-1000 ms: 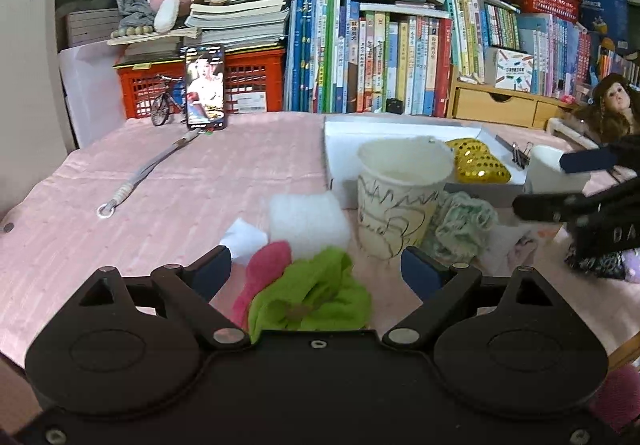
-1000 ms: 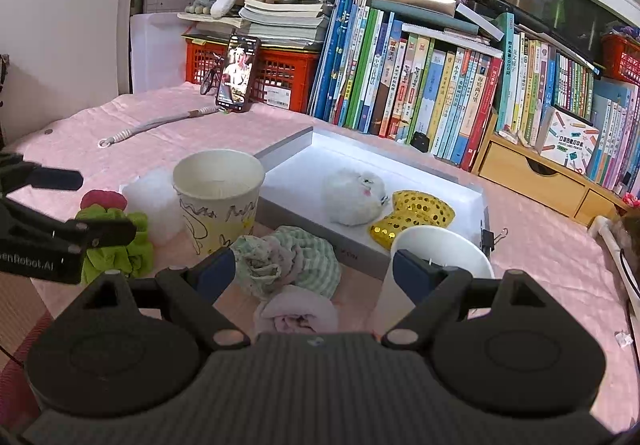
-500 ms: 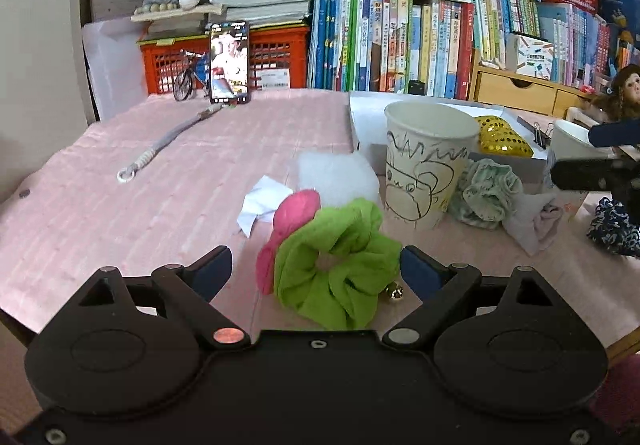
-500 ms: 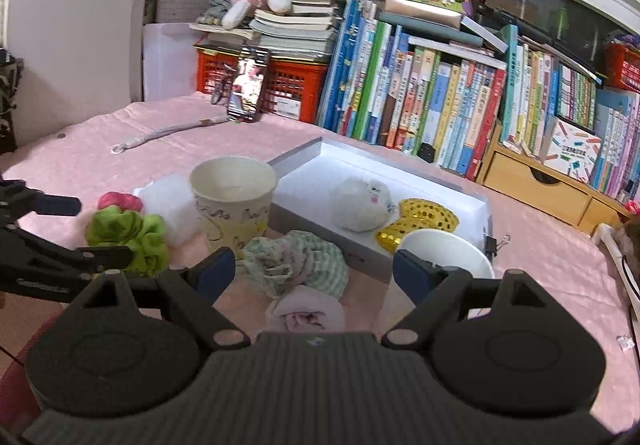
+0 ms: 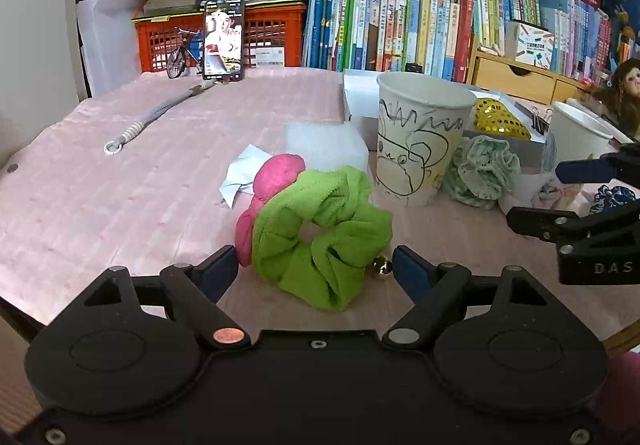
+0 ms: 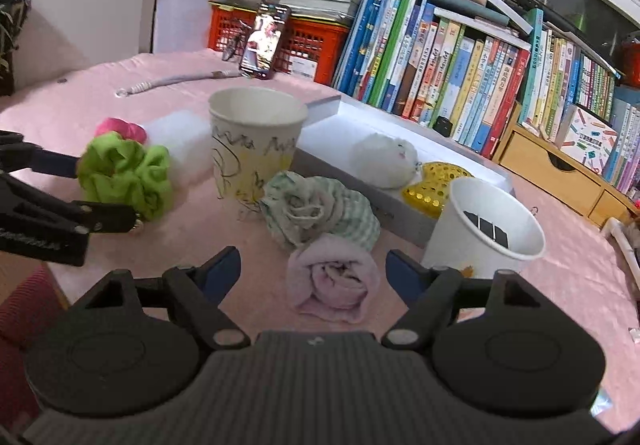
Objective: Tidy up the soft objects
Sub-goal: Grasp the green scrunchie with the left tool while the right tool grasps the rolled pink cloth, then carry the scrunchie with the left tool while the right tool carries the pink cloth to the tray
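Observation:
A green scrunchie [image 5: 320, 233] lies on the pink tablecloth with a pink scrunchie [image 5: 276, 181] against its far left side. My left gripper [image 5: 314, 273] straddles the green one, jaws closing, pads close to it but not pressing. In the right wrist view a pale pink rolled cloth [image 6: 332, 281] lies between the fingers of my right gripper [image 6: 314, 271], whose jaws are closing too, with gaps on both sides. Just behind it sits a green-and-white striped scrunchie [image 6: 320, 209]. The white tray [image 6: 404, 121] holds a white plush [image 6: 384, 161] and a yellow sequined piece [image 6: 436, 185].
A doodled paper cup [image 6: 256, 149] and a white foam block [image 6: 176, 133] stand behind the scrunchies; a plain white cup [image 6: 492, 229] is right of the rolled cloth. A phone [image 5: 223, 39], red crate [image 5: 276, 33], books and a cord [image 5: 156, 117] line the back. The table edge runs close in front.
Both grippers have sunk toward the table and their jaws have narrowed. The green scrunchie now sits between the left fingers, and the rolled cloth lies closer between the right ones.

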The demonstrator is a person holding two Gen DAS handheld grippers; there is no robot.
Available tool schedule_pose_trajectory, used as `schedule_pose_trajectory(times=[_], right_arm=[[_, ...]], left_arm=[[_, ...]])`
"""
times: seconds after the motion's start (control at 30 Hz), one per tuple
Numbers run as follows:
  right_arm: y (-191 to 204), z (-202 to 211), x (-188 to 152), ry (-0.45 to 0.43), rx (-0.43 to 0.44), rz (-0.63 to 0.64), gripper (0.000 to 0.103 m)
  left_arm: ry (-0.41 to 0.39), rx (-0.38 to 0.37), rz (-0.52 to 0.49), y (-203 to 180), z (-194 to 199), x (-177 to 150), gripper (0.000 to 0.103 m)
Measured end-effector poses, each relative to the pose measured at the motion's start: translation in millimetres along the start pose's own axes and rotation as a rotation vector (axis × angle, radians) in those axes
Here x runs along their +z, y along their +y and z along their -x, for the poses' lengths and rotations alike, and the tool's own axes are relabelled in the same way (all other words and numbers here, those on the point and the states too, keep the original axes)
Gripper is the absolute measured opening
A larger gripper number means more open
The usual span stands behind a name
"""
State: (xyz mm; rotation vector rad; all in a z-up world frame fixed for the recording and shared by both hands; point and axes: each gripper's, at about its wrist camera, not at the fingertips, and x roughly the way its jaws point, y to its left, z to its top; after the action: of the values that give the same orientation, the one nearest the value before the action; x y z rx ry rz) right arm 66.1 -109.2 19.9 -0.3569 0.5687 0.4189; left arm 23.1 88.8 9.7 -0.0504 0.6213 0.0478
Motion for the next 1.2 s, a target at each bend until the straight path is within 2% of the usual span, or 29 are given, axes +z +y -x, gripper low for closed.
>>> schedule_pose_trajectory(times=[0.2,0.33,0.5,0.87,1.2], right_arm=[[0,-11,-2,0.014,-0.019,-0.001,0.079],[3,-15,-5,0.023,-0.046,0.009,0.061],[-1,-10,-6,0.018,-0.047,-0.015,0.055],[0,15,-3,-0.02,-0.03,-0.03,0.055],[-9,45,14,-0.1,-0.01,-0.048,0.055]], left_arm=[[-0.014,-0.001,0.005,0,0,0,0.068],[-0.027,0.011,-0.001,-2,5,-1,0.052],[-0.034,0.01,-0.005,-4,13,-1,0.042],[-0.036,-0.057,-0.049,-25,32,-5,0.04],[-0.112,-0.143,-0.059,-37,60,19,0.039]])
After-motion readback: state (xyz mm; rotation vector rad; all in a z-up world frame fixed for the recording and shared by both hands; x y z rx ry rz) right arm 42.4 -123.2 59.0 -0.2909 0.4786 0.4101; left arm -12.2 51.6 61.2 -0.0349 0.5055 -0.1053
